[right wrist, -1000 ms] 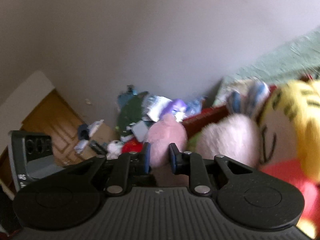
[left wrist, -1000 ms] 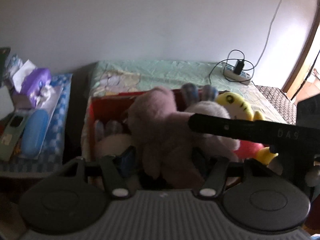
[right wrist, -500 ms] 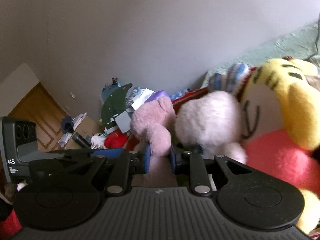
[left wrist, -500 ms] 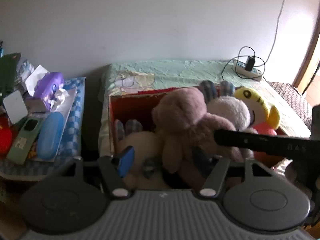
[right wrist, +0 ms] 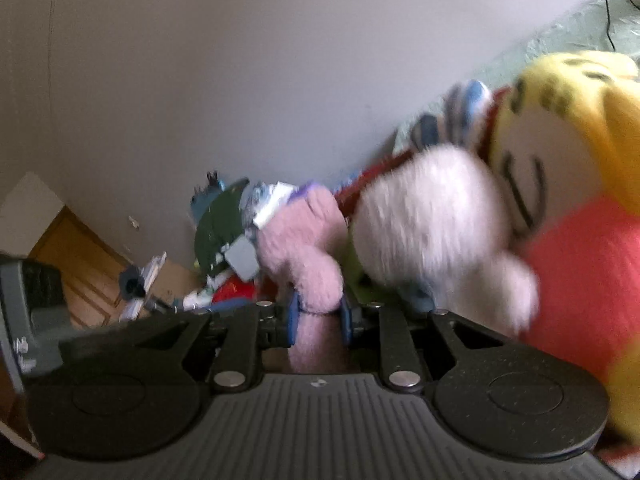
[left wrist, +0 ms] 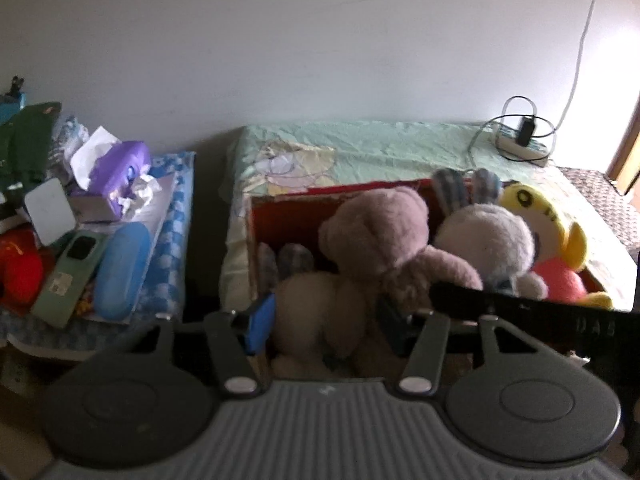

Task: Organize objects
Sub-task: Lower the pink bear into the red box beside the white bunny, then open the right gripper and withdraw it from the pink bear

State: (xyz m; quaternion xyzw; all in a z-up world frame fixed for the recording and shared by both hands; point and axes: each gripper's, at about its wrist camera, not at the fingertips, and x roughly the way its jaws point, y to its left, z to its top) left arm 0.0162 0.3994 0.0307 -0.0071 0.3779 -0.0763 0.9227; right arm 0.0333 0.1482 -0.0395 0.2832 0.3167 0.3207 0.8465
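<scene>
pink bear [left wrist: 384,236]: dusty pink. rabbit [left wrist: 492,240]: pale grey-white, ears blue-white checked. tiger toy [left wrist: 552,236]: yellow, black marks, coral-red body. box [left wrist: 296,210]: red inside. cream plush [left wrist: 316,312]: beige, at 6 o'clock of bear. bedsheet [left wrist: 380,140]: mint green, cartoon print. tissue box [left wrist: 120,176]: purple. case [left wrist: 122,270]: blue. cloth [left wrist: 176,208]: blue-white checked. left claw [left wrist: 324,324]: black, pads blue.

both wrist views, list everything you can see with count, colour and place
box: 1, red, on the bed
pink bear: 1, pink, in box, limb in right gripper
cream plush: 1, cream, front of box
white bunny: 1, white, striped ears, middle of box
yellow plush: 1, yellow and red, right end of box
bed sheet: 1, green
power strip: 1, white, far corner of bed
tissue box: 1, purple, side table
blue case: 1, blue, side table
left gripper: jaws closing around cream plush
right gripper: jaws shut on pink bear
</scene>
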